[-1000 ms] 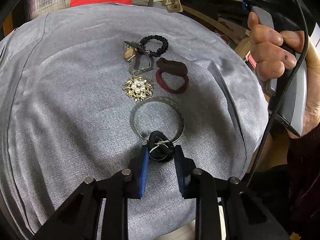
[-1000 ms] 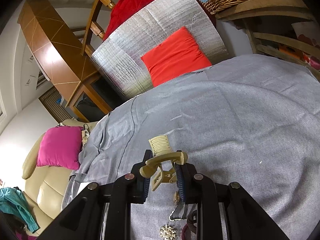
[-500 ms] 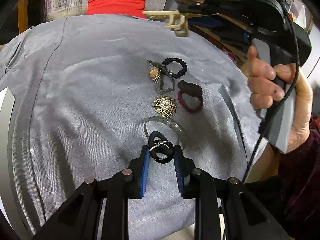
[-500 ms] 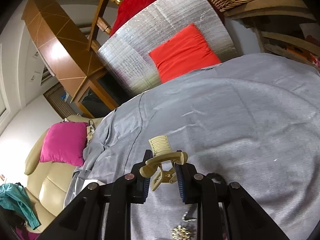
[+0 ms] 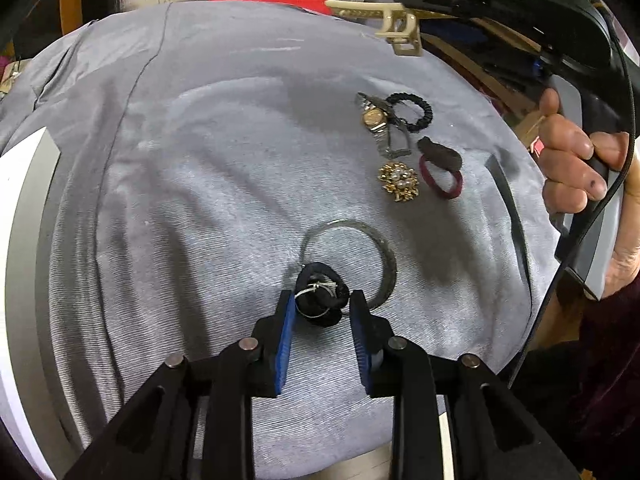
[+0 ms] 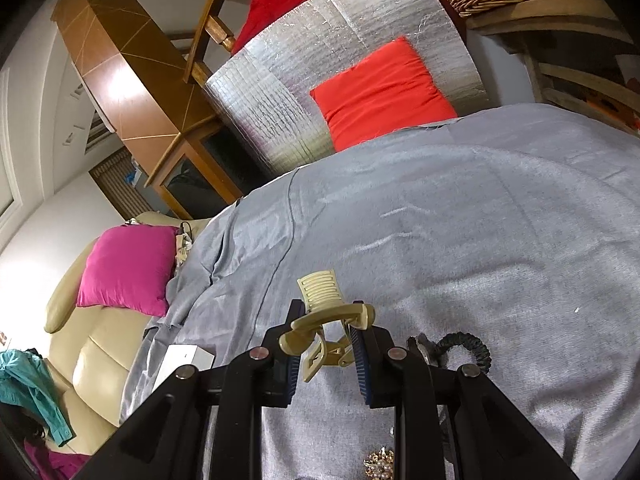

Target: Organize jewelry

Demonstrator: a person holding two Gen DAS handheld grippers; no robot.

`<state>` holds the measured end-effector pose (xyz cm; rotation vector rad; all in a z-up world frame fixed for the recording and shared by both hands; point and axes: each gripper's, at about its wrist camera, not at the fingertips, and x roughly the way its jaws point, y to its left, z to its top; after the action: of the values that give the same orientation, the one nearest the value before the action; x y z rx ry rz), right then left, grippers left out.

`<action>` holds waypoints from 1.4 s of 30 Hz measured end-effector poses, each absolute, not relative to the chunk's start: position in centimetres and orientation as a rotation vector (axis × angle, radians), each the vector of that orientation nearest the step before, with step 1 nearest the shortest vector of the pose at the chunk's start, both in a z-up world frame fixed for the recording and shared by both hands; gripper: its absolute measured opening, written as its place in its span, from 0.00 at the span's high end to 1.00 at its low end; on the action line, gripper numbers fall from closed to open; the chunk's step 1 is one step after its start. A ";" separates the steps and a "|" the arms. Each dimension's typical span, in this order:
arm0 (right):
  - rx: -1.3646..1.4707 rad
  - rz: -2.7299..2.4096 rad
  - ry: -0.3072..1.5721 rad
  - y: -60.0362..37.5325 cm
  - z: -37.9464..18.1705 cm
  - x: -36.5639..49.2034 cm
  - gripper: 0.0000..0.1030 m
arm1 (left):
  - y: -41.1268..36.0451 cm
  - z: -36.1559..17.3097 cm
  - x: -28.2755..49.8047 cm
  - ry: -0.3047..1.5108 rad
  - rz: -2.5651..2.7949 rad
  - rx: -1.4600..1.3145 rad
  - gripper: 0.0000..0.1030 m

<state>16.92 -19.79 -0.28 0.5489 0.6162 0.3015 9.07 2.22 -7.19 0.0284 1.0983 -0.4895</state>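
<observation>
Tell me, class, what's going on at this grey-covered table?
A person is sorting jewelry and hair accessories with a gripper in each hand. The left gripper, its fingers just opening, has a black hair tie with a ring between them on the grey cloth, beside a silver bangle. The right gripper holds a beige hair claw clip above the table. A watch, a pearl brooch and other hair ties lie grouped nearby.

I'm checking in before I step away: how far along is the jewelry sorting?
Early. Done: nothing looks put away. The watch, pearl brooch, black scrunchie and maroon hair tie lie loose on the grey cloth. In hand: the right claw grips a beige hair clip; the left claw, jaws just widening, straddles a black hair tie by the silver bangle. Left: everything else.
</observation>
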 end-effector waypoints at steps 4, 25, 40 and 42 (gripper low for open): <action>0.546 0.302 0.618 -19.8 -0.2 17.0 0.76 | 2.7 -6.7 9.1 1.083 -0.487 0.018 0.60; 0.540 0.279 0.616 -20.5 -0.4 16.7 0.76 | 0.9 -7.0 8.2 1.056 -0.545 0.082 0.82; 0.535 0.272 0.616 -20.7 -0.3 16.6 0.76 | -1.0 -5.6 6.9 1.001 -0.686 0.081 0.87; 0.537 0.271 0.614 -20.8 -0.3 16.5 0.76 | -1.0 -5.6 7.1 1.001 -0.666 0.089 0.86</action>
<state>16.52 -20.83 -0.29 0.5368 0.6144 0.2708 7.09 -1.01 -5.57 0.0894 1.0011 -0.6663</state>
